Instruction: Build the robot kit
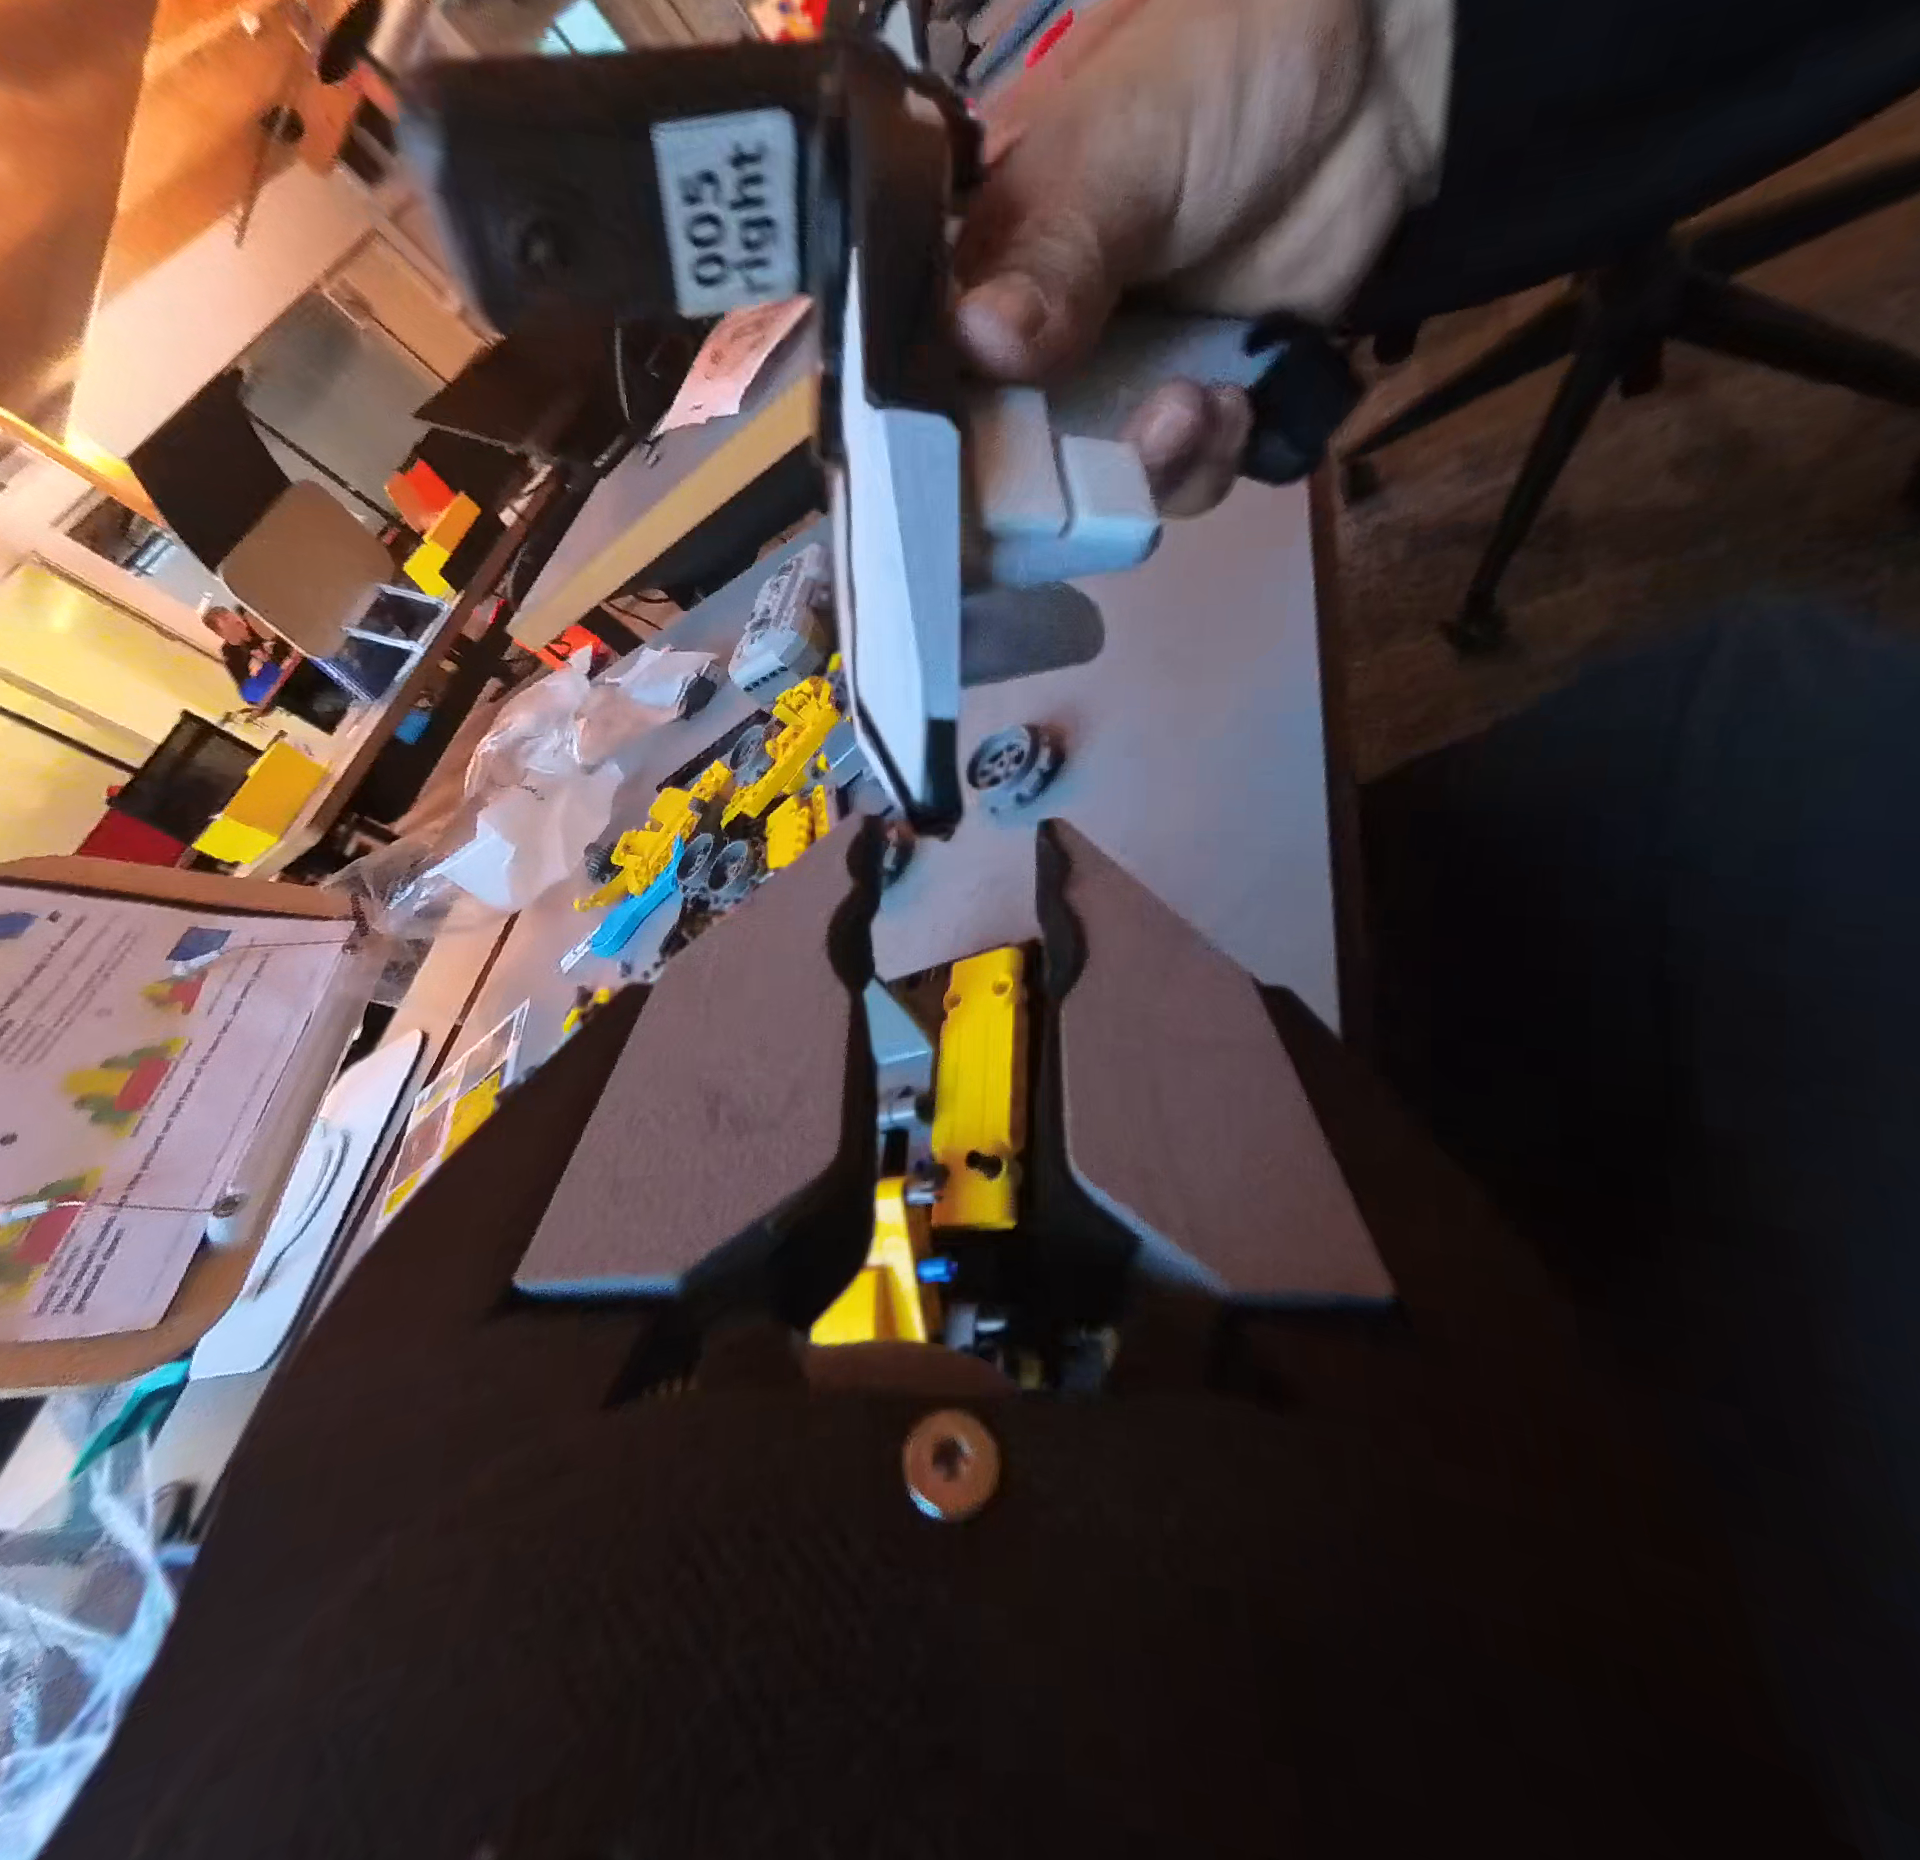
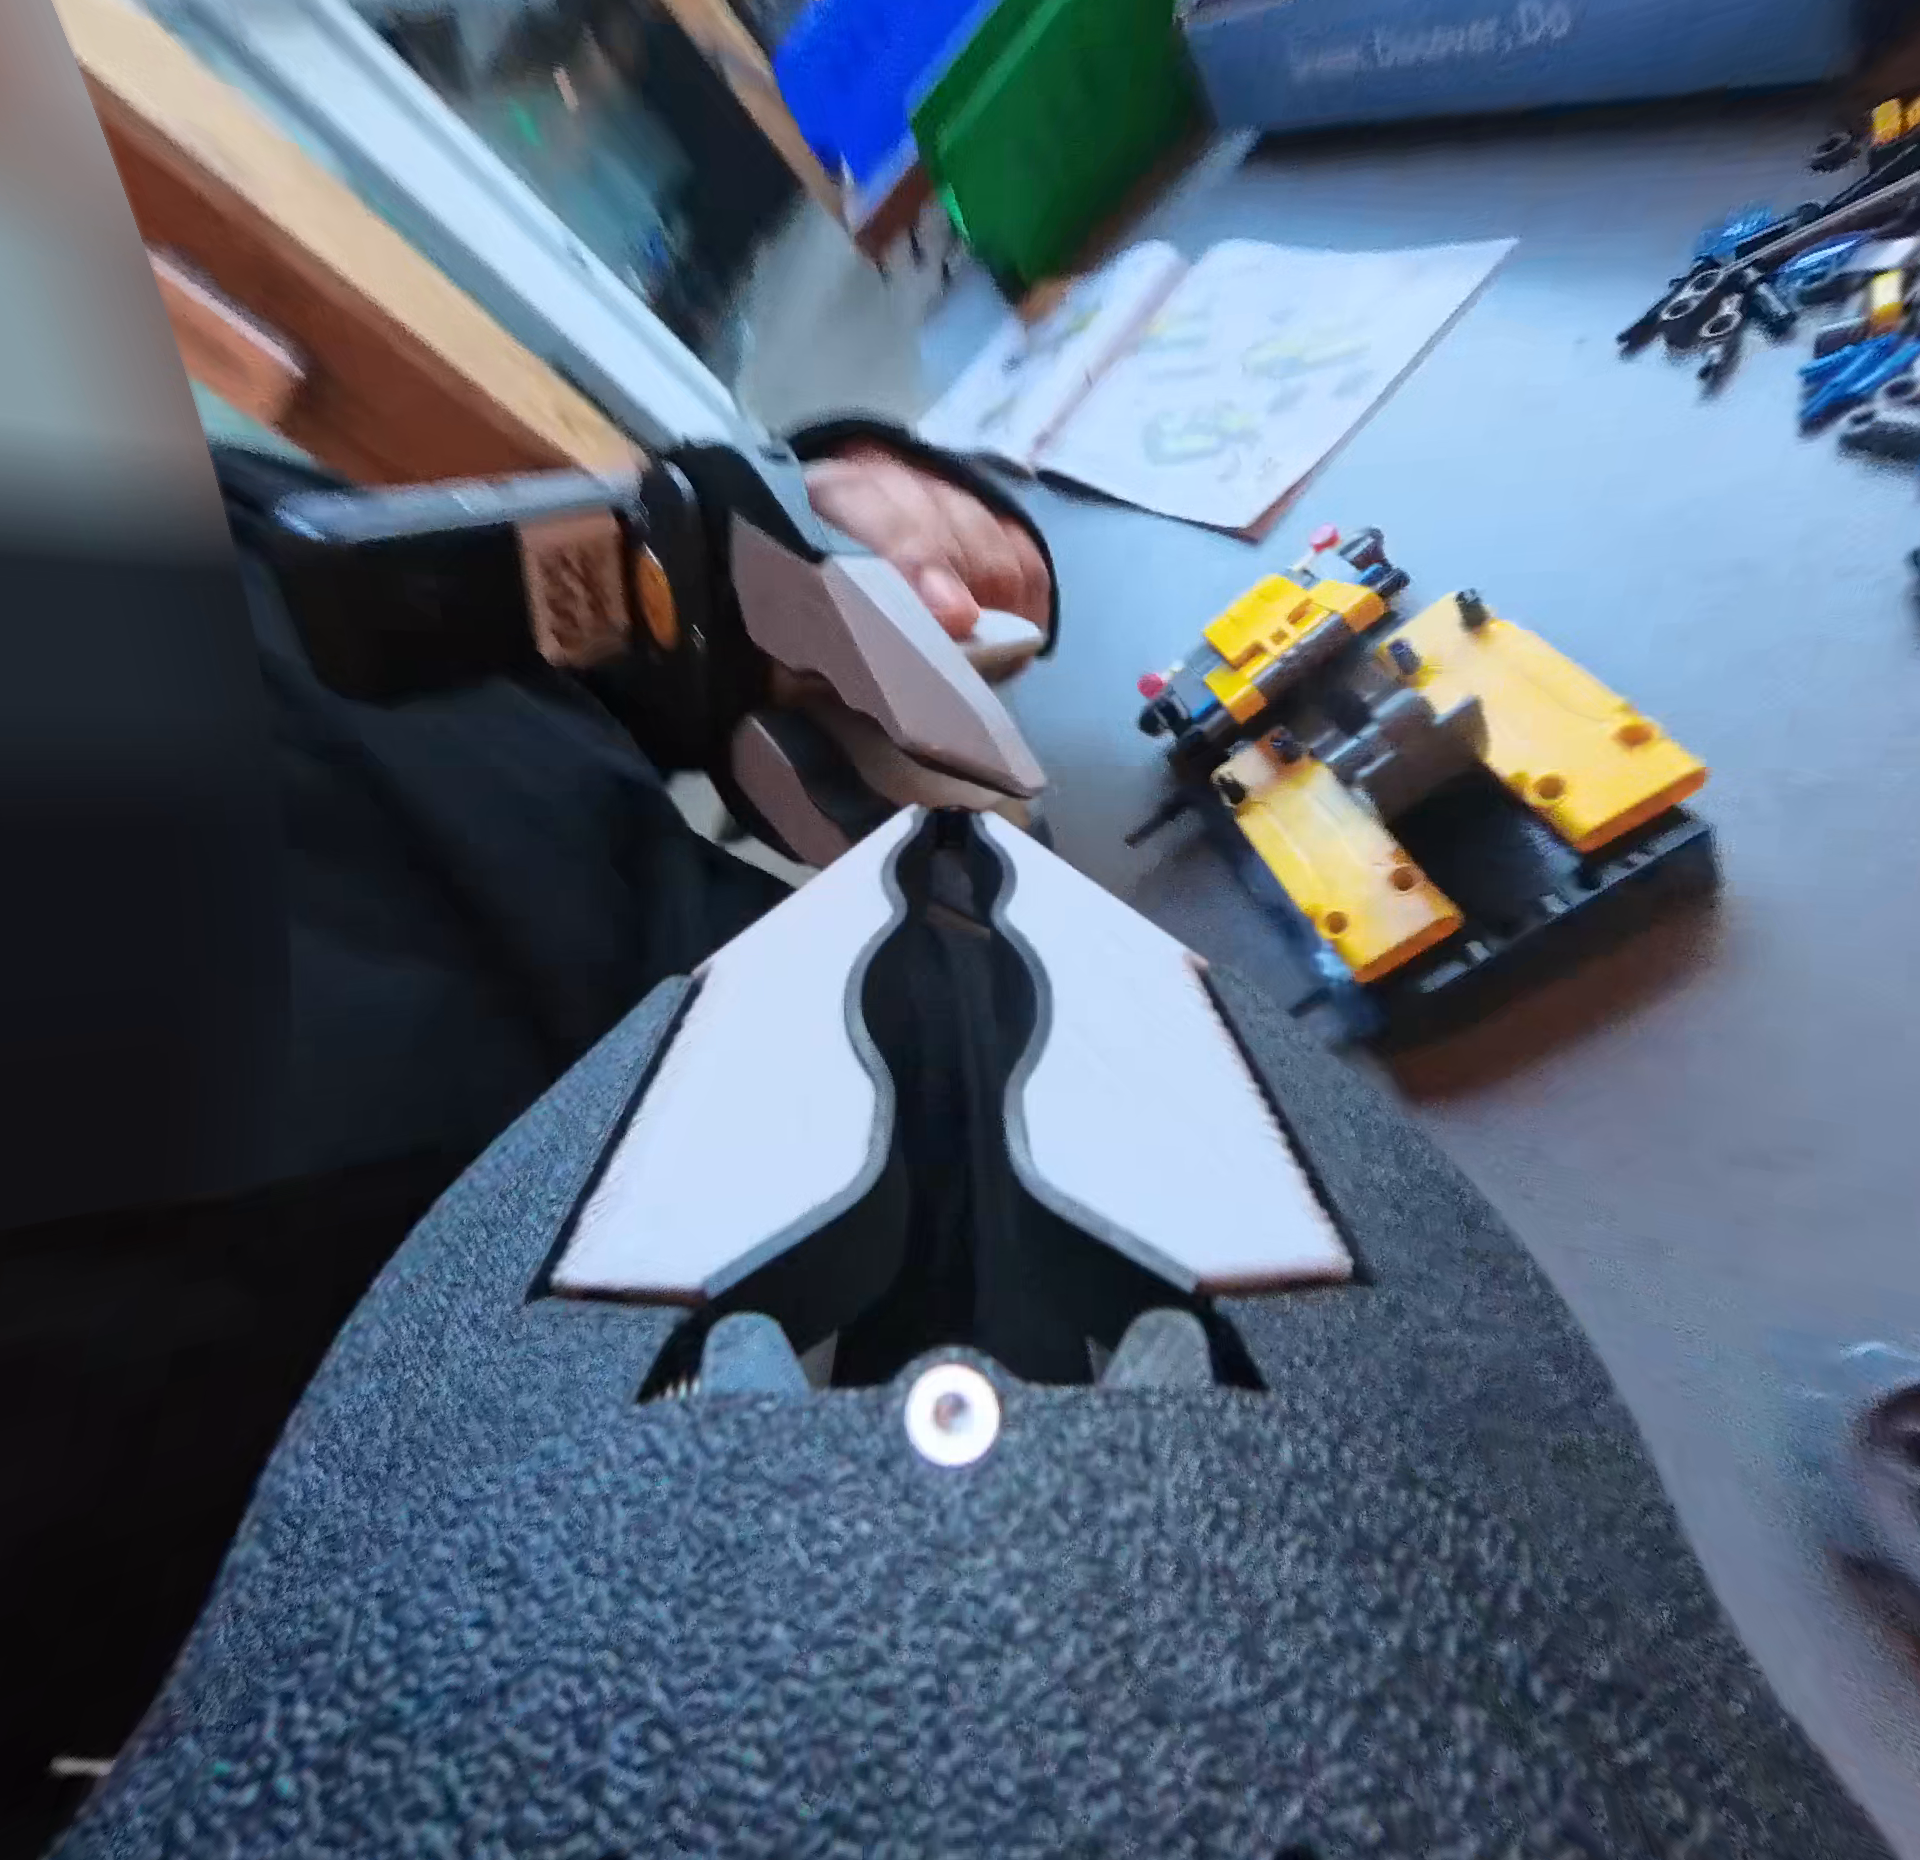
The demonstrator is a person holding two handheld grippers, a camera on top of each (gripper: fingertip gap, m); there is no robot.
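Model [image 2: 1434,802]: a yellow and dark-grey brick-built assembly. It stands on the grey tabletop [image 2: 1558,1239], to the right of both tongs and apart from them. In the left wrist view, one of its yellow panels [image 1: 977,1072] shows through the gap between the fingers, below them.

**Left tongs** [image 1: 956,865]: spread, with nothing visible between the fingers. They are raised above the tabletop.

**Right tongs** [image 2: 948,823]: pressed together at the tips. A small dark piece may sit between the tips, but it is too small to confirm. The tips are just beside the tips of the left tongs. A grey wheel [image 1: 1013,766] lies on the tabletop close by.

**Surroundings:**
- An open booklet [image 2: 1226,387] lies behind the model.
- Loose black and blue parts [image 2: 1818,304] lie at the far right.
- A second yellow assembly [image 1: 748,802] lies farther along the tabletop, next to a clear plastic bag [image 1: 540,761].

**Handling (judgement):**
- The model is probably light and rigid.
- Its parts are press-fit and may separate under a twisting or prying load.
- The yellow panels look smooth and glossy, so the pads may slip on them.
- The small red-tipped pins at the far end look fragile. Do not bear on them.

**Grip point (judgement):** grip across the dark base frame, low on the two long sides. The structure appears most solid there, and the faces are roughly parallel.
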